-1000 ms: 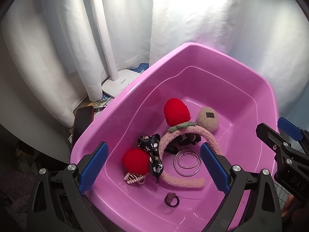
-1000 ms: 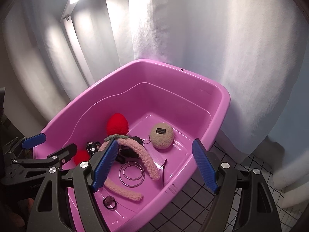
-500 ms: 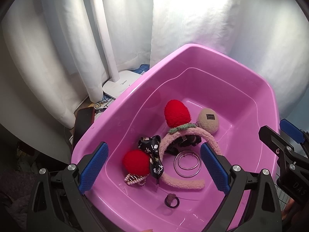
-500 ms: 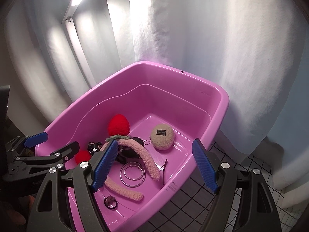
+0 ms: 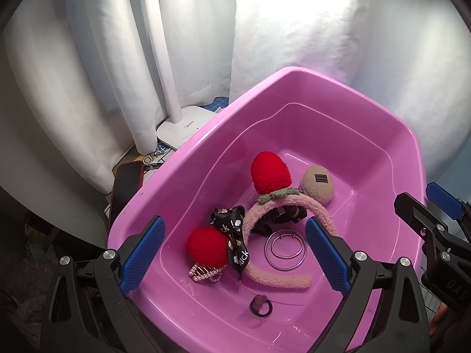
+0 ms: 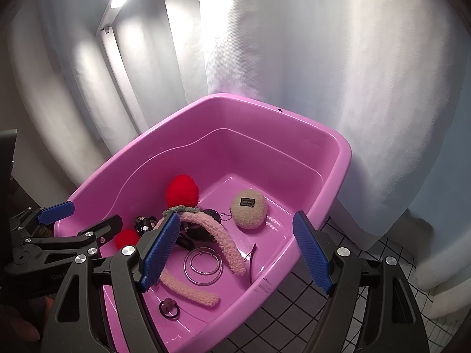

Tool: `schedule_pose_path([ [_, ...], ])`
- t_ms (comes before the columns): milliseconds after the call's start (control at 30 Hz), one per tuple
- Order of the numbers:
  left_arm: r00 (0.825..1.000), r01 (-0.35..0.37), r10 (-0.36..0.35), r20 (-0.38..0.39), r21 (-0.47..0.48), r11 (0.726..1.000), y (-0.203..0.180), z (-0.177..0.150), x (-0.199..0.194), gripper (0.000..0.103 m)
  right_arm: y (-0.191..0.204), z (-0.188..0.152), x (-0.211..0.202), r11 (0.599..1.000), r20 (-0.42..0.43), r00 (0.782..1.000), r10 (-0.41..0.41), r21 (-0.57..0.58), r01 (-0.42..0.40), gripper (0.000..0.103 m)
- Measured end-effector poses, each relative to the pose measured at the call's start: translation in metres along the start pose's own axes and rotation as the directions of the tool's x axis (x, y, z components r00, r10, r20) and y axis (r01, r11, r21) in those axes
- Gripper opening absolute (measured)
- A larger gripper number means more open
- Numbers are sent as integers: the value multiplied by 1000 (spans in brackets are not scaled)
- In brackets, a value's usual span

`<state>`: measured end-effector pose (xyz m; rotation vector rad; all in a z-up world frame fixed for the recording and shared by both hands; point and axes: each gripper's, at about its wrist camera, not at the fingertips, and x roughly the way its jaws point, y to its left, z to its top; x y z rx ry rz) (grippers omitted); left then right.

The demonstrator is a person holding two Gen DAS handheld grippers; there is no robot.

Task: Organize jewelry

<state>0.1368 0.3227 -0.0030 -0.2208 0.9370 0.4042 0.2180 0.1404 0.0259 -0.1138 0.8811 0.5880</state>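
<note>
Honestly nothing has changed over the last second: both claws hang over the pink tub (image 5: 309,94) just as they did a second ago, and every piece inside lies where it was, so I'd say this is a pause before the next pick, not progress. The left gripper (image 5: 235,253) is spread wide with nothing between its blue pads, and the right gripper (image 6: 235,253) is the same, released and empty, straddling the tub's right rim. All the jewelry sits on the tub floor. Straight ahead of the left claw, between its pads, are the 2 silver hoops (image 5: 285,249), one lying inside the other, and just nearer than them the end of the fuzzy pink headband (image 5: 282,278). Toward the left pad there's a red pompom (image 5: 207,246) with a pearl clip (image 5: 204,273) touching its near side, and a black ribbon bow (image 5: 234,235) draped beside it. Closest to the claw lies a small dark ring (image 5: 260,304), on its own. Beyond the headband are a bigger red pompom (image 5: 270,173) and a beige plush ball (image 5: 318,184). What's awkward, I reckon: the headband arches over a dark scrunchie-looking lump and curves round the hoops, so grabbing those flat hoops means snagging fuzz. Outside the tub, off to the left, are a white lamp base (image 5: 184,126) and a phone (image 5: 126,182).
</note>
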Motion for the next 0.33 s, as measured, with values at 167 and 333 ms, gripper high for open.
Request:
schedule_pose_path([
  [167, 1000, 2, -2, -6, -12, 1000, 2, 0, 1, 94, 1, 0, 0, 1000, 1, 1000, 0, -2, 0, 75],
  [333, 1000, 0, -1, -7, -13, 1000, 2, -1, 0, 94, 1, -1, -1, 1000, 7, 1000, -1, -1, 1, 75],
])
